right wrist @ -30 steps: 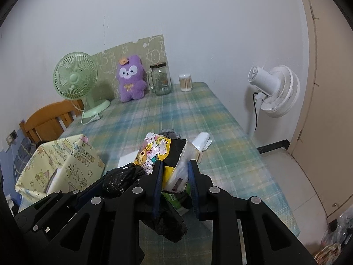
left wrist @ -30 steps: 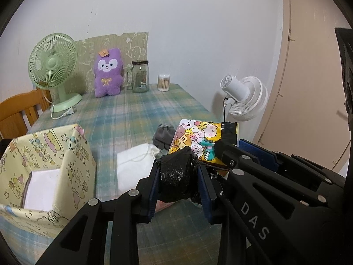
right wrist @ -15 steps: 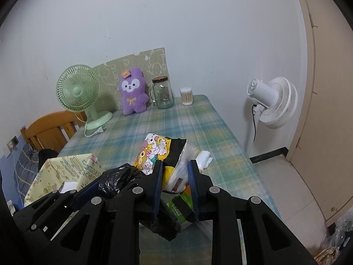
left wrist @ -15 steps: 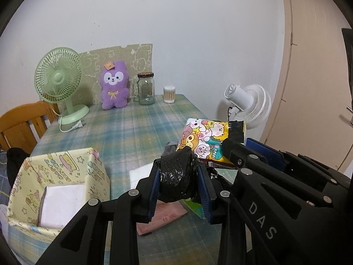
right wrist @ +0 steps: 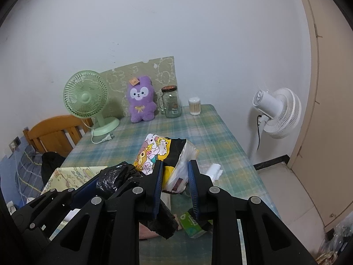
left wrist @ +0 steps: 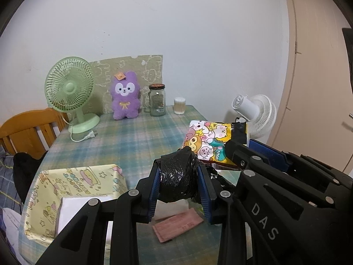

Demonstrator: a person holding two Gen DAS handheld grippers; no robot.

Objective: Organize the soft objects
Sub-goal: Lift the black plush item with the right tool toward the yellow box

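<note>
My left gripper (left wrist: pixel 178 174) is shut on a bunched black plastic bag (left wrist: pixel 176 185), held above the plaid table (left wrist: pixel 132 141). In the right wrist view my right gripper (right wrist: pixel 175 167) is shut on the crinkled plastic end of a cartoon-print pack (right wrist: pixel 154 152). That pack (left wrist: pixel 209 139) hangs in the air beside the black bag, which drapes under both grippers (right wrist: pixel 112 176). A yellow printed box (left wrist: pixel 44 201) stands at the lower left with a white folded cloth (left wrist: pixel 72 207) inside.
A pink flat packet (left wrist: pixel 178 223) and a white cloth (left wrist: pixel 174 205) lie under the grippers; a green packet (right wrist: pixel 192 220) and white tissue (right wrist: pixel 215 170) are nearby. A purple plush (left wrist: pixel 125 97), green fan (left wrist: pixel 70 88), jar (left wrist: pixel 157 100) and swab cup (left wrist: pixel 179 106) line the back. A white fan (left wrist: pixel 256 112) stands right.
Both grippers have risen together with the black bag and the cartoon pack. The table and box sit lower in view, and the pink packet has come into sight.
</note>
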